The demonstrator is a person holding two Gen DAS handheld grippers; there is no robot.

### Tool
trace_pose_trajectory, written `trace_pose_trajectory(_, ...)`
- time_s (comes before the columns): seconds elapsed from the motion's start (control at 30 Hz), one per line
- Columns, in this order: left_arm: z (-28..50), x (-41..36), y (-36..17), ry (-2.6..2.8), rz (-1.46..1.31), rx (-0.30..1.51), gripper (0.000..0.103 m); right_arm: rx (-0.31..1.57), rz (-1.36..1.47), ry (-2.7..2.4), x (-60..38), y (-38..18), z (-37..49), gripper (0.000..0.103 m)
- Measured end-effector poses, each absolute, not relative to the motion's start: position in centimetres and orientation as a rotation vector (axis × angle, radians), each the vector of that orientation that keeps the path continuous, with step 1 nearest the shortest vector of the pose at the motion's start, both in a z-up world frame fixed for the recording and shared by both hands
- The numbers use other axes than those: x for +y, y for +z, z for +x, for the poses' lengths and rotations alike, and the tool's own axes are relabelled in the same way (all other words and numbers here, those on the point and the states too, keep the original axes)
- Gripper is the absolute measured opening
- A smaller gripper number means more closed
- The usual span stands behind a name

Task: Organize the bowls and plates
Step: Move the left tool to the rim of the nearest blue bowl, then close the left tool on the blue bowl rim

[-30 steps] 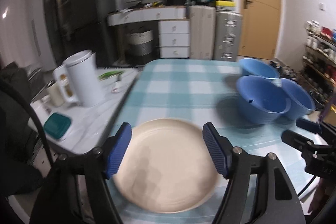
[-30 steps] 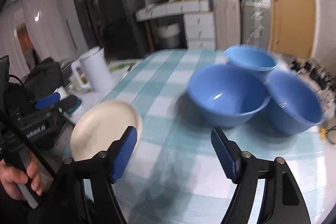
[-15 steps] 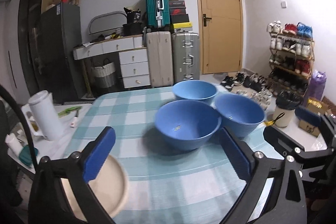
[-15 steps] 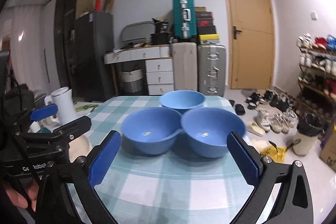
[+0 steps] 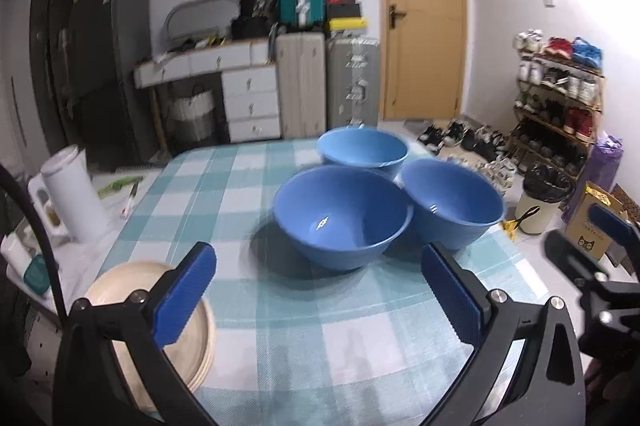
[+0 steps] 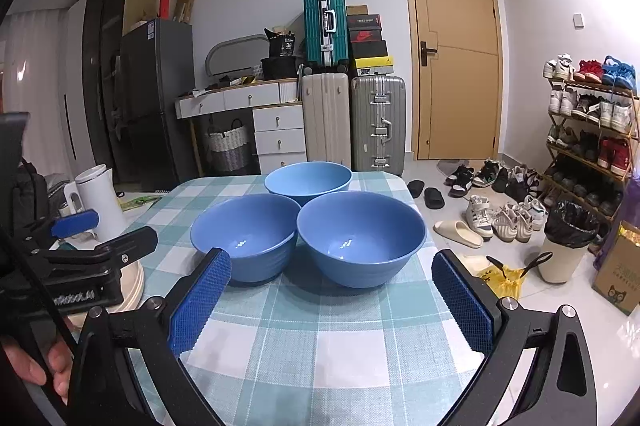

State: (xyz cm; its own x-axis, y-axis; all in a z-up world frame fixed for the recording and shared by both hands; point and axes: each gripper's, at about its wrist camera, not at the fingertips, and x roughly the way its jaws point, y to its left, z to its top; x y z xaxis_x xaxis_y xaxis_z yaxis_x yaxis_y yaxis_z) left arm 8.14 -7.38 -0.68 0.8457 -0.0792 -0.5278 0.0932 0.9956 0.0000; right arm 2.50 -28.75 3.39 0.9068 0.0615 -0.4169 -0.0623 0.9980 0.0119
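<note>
Left wrist view showed the left gripper (image 5: pixel 318 300) spread wide with nothing between its pads, its jaws having just been opening; a second earlier it framed the cream plate stack (image 5: pixel 160 314), which now sat at its left finger, at the near-left of the three blue bowls (image 5: pixel 344 216). Those bowls, touching in a cluster on the checked tablecloth (image 5: pixel 312 338), had shifted to centre. The right gripper (image 6: pixel 330 302) likewise had just been opening and stood spread and empty, just short of the bowls.
</note>
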Motion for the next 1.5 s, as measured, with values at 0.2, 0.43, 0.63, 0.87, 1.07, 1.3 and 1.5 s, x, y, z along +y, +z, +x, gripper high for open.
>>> trace_pose_trajectory(0.2,12.5,-3.1,-2.9,-0.089,-0.187,0.748,0.103,0.452,-0.093,0.066,-26.7,2.7,2.9,0.102)
trace_pose_trajectory(0.43,17.9,-1.6,-5.6,-0.099,-0.403,0.966,0.102,0.414,-0.168,0.099,-24.7,2.4,2.6,0.102)
trace_pose_trajectory(0.63,21.4,-3.6,-6.0,-0.13,-0.415,1.01,0.102,0.425,-0.182,0.11,-24.2,0.9,3.8,0.102)
trace_pose_trajectory(0.87,24.0,-4.6,-7.6,-0.213,-0.441,0.987,0.1,0.464,-0.068,0.143,-25.2,-0.5,5.9,0.102)
trace_pose_trajectory(1.07,25.1,-5.1,-8.5,-0.134,-0.359,0.975,0.062,0.52,-0.044,0.159,-25.3,-1.9,7.4,0.102)
trace_pose_trajectory(1.3,26.1,-4.4,-10.1,-0.14,-0.378,1.034,0.038,0.53,-0.025,0.17,-25.2,-2.3,7.7,0.102)
trace_pose_trajectory(1.5,26.2,-4.3,-11.0,-0.14,-0.337,1.089,0.021,0.571,-0.002,0.185,-25.1,-2.6,8.1,0.102)
